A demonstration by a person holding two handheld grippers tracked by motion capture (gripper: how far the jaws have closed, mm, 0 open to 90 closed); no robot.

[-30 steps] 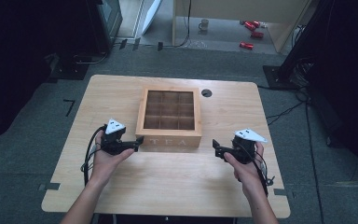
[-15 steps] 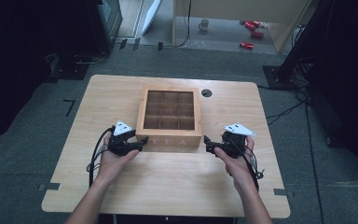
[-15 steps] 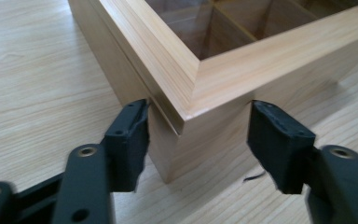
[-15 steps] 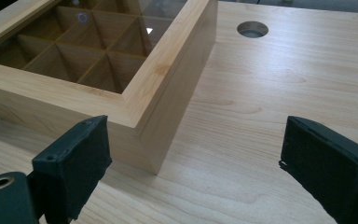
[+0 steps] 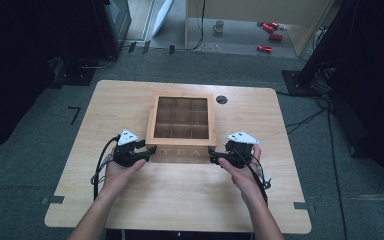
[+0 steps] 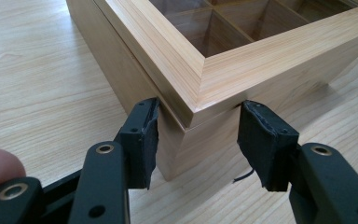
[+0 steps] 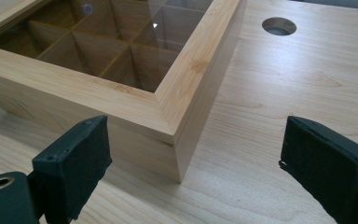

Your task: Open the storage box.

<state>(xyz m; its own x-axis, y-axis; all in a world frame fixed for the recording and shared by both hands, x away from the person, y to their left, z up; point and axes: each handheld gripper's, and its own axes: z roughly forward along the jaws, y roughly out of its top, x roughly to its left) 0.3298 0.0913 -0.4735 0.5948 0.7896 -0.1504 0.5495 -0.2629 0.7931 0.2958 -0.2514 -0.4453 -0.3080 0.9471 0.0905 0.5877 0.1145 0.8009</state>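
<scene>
A wooden tea box [image 5: 182,142] with a glass lid and several compartments stands mid-table, "TEA" on its front face. My left gripper [image 5: 150,151] is at the box's front-left corner. In the left gripper view its jaws have just been closing and the pads [image 6: 145,135] press the side and front faces of that corner [image 6: 200,88] under the lid's rim. My right gripper [image 5: 213,156] is at the front-right corner. In the right gripper view its jaws [image 7: 193,149] stand wide open with the corner [image 7: 172,126] between them, untouched.
The wooden table [image 5: 180,200] has a round cable hole [image 5: 221,99] just behind the box's right rear corner, also in the right gripper view [image 7: 278,25]. Bare tabletop lies in front of and beside the box. Cables, a mug and red objects lie on the floor beyond.
The right gripper has moved left up to the box's front-right corner. The left gripper has shifted slightly right and closed on the front-left corner.
</scene>
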